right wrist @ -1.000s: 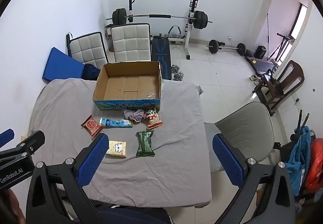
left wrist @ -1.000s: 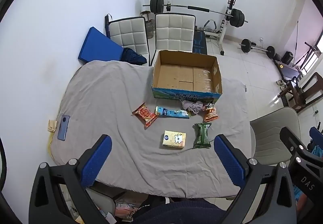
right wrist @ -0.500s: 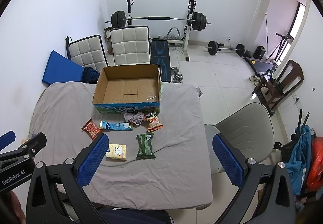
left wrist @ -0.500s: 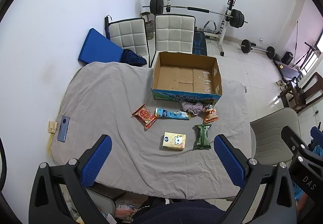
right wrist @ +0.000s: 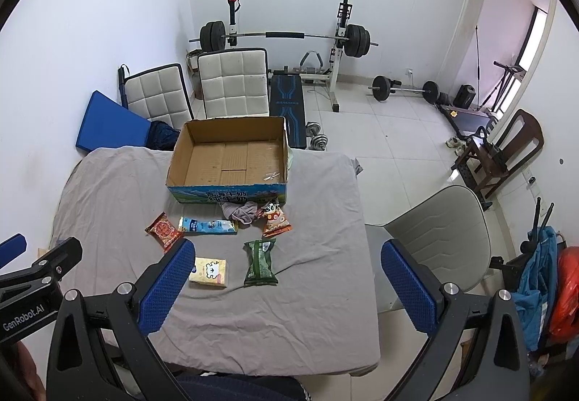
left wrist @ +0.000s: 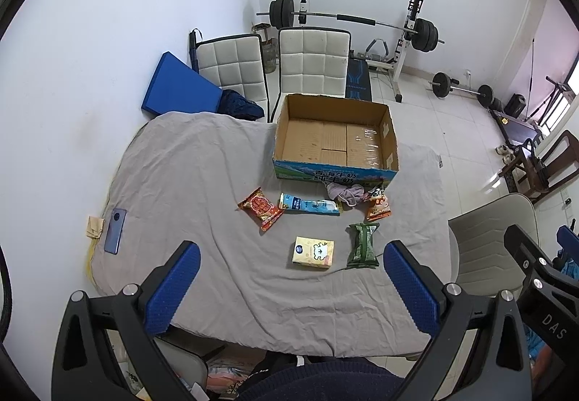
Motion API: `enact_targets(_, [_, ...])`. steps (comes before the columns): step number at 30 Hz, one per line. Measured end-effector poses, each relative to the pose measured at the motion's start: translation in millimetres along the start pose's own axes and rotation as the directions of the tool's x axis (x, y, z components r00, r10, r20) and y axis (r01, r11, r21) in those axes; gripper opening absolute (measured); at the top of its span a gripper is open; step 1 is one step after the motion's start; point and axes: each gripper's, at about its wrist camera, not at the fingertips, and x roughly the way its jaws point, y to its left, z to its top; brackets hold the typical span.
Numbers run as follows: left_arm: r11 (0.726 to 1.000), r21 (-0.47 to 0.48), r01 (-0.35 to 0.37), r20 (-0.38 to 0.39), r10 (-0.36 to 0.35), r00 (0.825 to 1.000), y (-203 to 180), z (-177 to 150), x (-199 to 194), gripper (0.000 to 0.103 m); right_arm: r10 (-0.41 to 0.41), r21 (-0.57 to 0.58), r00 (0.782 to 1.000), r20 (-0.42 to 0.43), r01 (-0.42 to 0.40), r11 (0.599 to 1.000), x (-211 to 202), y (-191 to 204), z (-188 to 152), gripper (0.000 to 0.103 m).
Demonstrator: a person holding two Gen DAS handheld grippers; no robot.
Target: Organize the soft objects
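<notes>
Snacks lie scattered on a table draped in a grey sheet (left wrist: 188, 184), just in front of an open cardboard box (left wrist: 334, 142): a red packet (left wrist: 260, 208), a blue and white pouch (left wrist: 309, 206), a crumpled cloth (left wrist: 345, 193) touching the box's front wall, an orange packet (left wrist: 378, 207), a green packet (left wrist: 363, 245) and a yellow tissue pack (left wrist: 313, 251). The left gripper (left wrist: 289, 278) and right gripper (right wrist: 287, 279) both hover above the near edge, jaws spread wide, holding nothing. A phone (left wrist: 115, 231) rests near the sheet's left edge.
</notes>
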Motion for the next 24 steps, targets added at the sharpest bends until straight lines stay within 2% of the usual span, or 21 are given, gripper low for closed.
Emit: enact_targets(24, [1.0,-0.007,0.001,0.003,-0.001,1.0,7.9,-2.2,-4.5,0.103,-0.003,-0.013,1.0,0.02,0.004,1.0,-12.8,7.1,-1.4,0.103])
